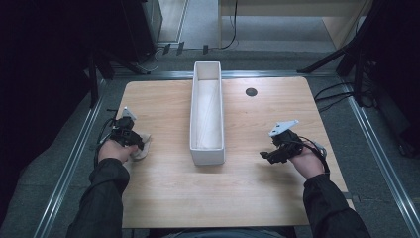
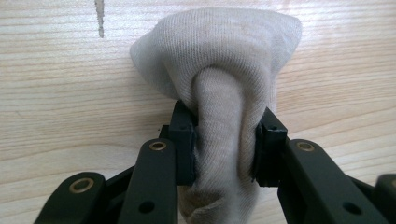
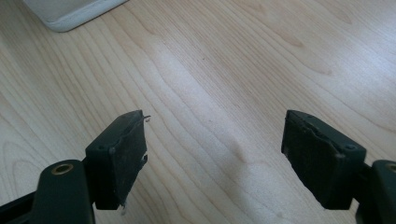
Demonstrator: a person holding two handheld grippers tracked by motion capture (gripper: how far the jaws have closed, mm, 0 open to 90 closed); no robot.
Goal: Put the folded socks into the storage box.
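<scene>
Your left claw is clamped on a beige cloth: in the left gripper view the two pads pinch a bunched fold of the knit fabric between them, and the rest of the cloth bulges out past the tips onto the table. In the high view that cloth lies near the table's left edge, on the near half, under and just beside your left claw; part of it is hidden by the gripper and your hand.

Your right claw stands wide apart with nothing between the pads, only bare wood grain. In the high view your right claw sits low over the right side of the table, pointing left toward the long white box.

The box stands lengthwise along the middle of the table, near end to far end, well apart from the cloth. A small dark round spot lies far right of the box. A corner of the box shows at the top left of the right gripper view.
</scene>
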